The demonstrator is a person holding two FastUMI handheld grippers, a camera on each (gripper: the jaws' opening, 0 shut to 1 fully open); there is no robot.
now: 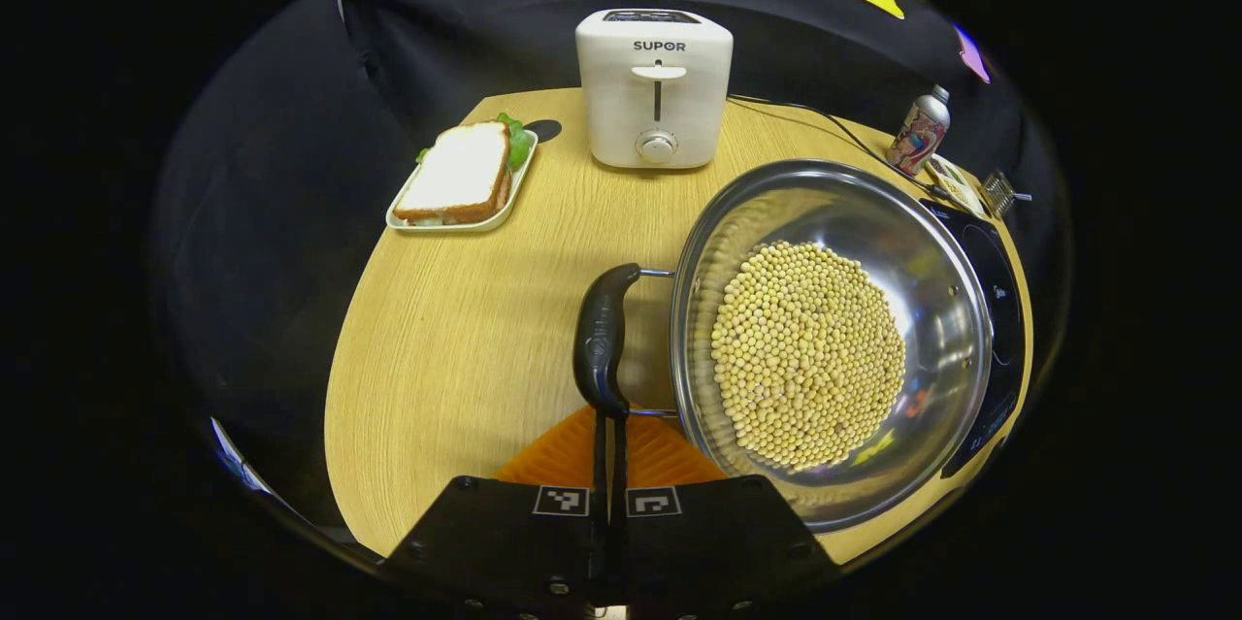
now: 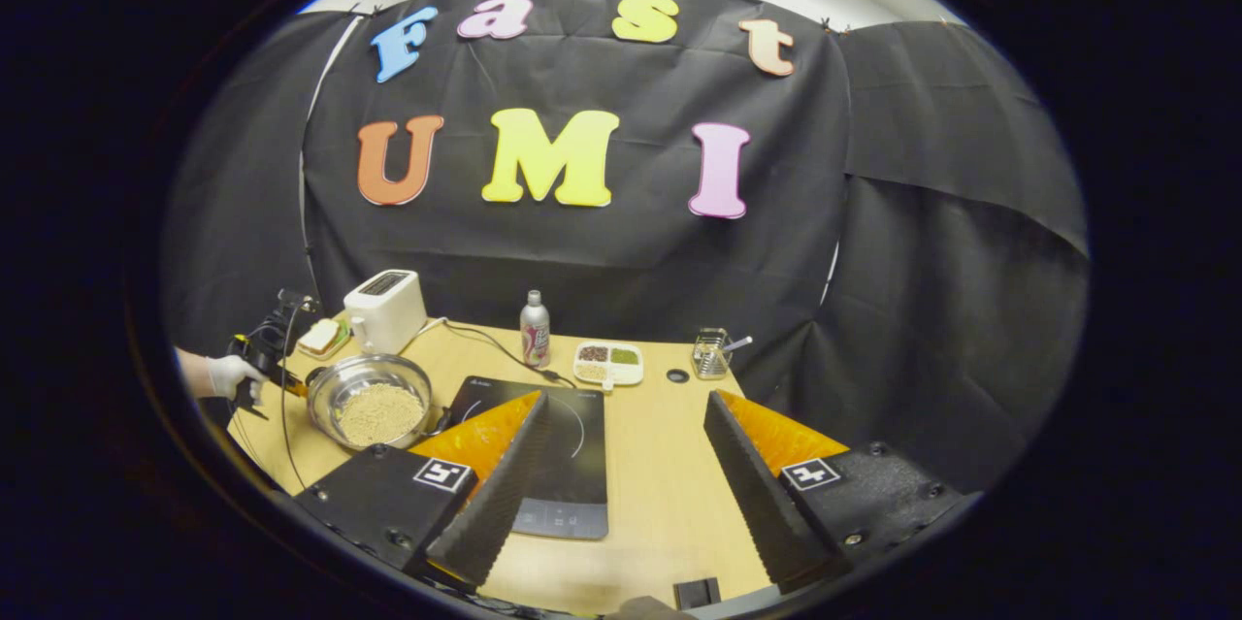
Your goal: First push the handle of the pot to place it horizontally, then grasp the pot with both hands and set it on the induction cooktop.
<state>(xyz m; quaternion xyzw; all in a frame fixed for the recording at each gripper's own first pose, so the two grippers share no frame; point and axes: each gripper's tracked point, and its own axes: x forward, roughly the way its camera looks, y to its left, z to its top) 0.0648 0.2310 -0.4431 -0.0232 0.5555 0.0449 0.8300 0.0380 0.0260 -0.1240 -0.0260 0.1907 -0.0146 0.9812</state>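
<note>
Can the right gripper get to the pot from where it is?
Probably yes. The right gripper is open above the cooktop, and the pot sits just beside it, with nothing between them on that side.

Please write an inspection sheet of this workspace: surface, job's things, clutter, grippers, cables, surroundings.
Surface: wooden table.
Job's things: steel pot of beans, partly over the induction cooktop; pot handle stands crosswise.
Clutter: toaster, sandwich tray, bottle, snack dish, wire basket.
Grippers: left gripper closed at the handle; right gripper open above the cooktop.
Cables: black cord behind the cooktop.
Surroundings: black cloth wall.
</note>
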